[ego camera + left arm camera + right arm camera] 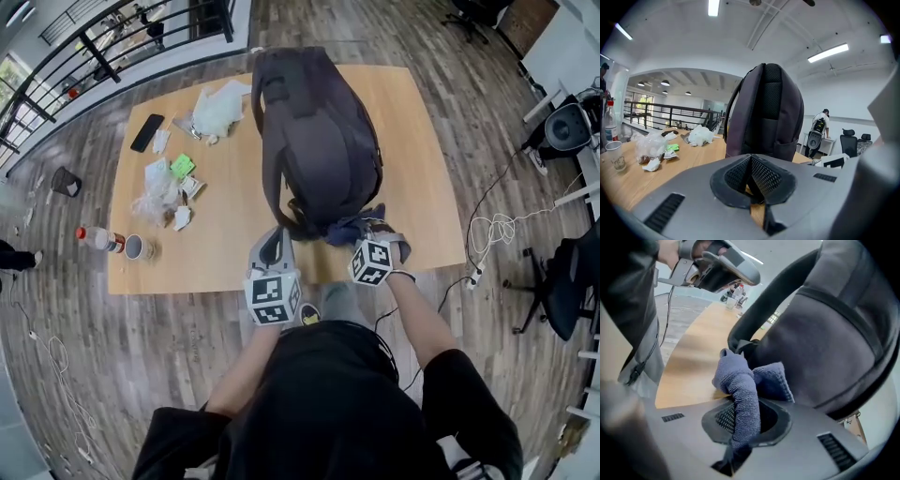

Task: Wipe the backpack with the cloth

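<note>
A dark grey backpack (314, 131) stands on the wooden table (234, 225); it fills the middle of the left gripper view (766, 112) and the right side of the right gripper view (825, 329). My right gripper (361, 234) is shut on a blue-grey cloth (743, 385), whose bunched end rests against the backpack's lower edge near a strap (745, 341). The cloth (352, 228) shows at the bag's near end. My left gripper (275, 246) is shut with nothing between its pads (761, 176), just short of the bag's base.
Left of the bag lie crumpled plastic bags (217, 111), wrappers (178, 169), a black phone (147, 132), a cup (134, 247) and a bottle (97, 238). Office chairs (572, 272) and floor cables (497, 227) are to the right. A person stands in the background (820, 126).
</note>
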Demonstrator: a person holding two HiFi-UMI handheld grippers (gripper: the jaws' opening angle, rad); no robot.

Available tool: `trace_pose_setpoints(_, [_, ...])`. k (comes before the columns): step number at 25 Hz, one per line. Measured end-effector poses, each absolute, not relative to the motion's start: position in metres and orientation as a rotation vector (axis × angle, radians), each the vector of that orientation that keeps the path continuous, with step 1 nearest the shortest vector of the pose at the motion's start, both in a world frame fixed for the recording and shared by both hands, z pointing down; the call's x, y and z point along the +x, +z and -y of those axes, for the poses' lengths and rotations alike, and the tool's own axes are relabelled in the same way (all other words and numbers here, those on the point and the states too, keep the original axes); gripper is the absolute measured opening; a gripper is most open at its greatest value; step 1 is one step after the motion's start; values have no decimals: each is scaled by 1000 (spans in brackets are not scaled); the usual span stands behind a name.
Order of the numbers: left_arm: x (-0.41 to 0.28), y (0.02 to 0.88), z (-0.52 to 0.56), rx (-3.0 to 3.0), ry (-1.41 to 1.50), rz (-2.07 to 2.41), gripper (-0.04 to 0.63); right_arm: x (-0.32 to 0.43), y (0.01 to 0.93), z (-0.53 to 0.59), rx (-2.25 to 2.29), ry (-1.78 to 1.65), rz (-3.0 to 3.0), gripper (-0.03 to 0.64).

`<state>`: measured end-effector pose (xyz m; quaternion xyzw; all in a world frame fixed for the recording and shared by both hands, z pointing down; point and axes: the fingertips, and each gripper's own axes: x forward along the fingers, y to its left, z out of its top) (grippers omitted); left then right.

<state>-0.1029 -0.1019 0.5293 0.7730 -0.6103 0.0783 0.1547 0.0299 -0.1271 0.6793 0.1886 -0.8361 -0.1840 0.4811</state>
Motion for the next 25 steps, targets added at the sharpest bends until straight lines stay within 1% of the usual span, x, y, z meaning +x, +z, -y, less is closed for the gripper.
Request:
trace_pose_setpoints(2, [-100,528,104,2222,222,1742,14,45,657,131,475,-509,2015,37])
trace_pose_setpoints(4, [-96,528,107,2227,213,1736,15,46,613,133,489,-645,2022,37])
trace_pose_setpoints(8, [-87,530,112,2239,212,1710,15,33,504,142,577,-884,2083,37])
trace_pose_setpoints(12, [-86,531,113,2244,207,1702,15,21,424,136,610,-1088,2070,37])
trace_pose_setpoints(15, [-88,532,113,2231,203,1704,14,15,363,141,731,-1149,2146,37])
trace_pose_setpoints(18, [-88,533,111,2226,207,1707,15,13,305,166,910,-1094,2298,37])
trace_pose_setpoints(21, [-91,532,110,2222,212,1717,14,-15,280,190,899,-1068,2314,37])
trace_pose_setpoints(25, [-98,528,106,2206,206,1741,14,-84,286,159,698,-1269,2203,37])
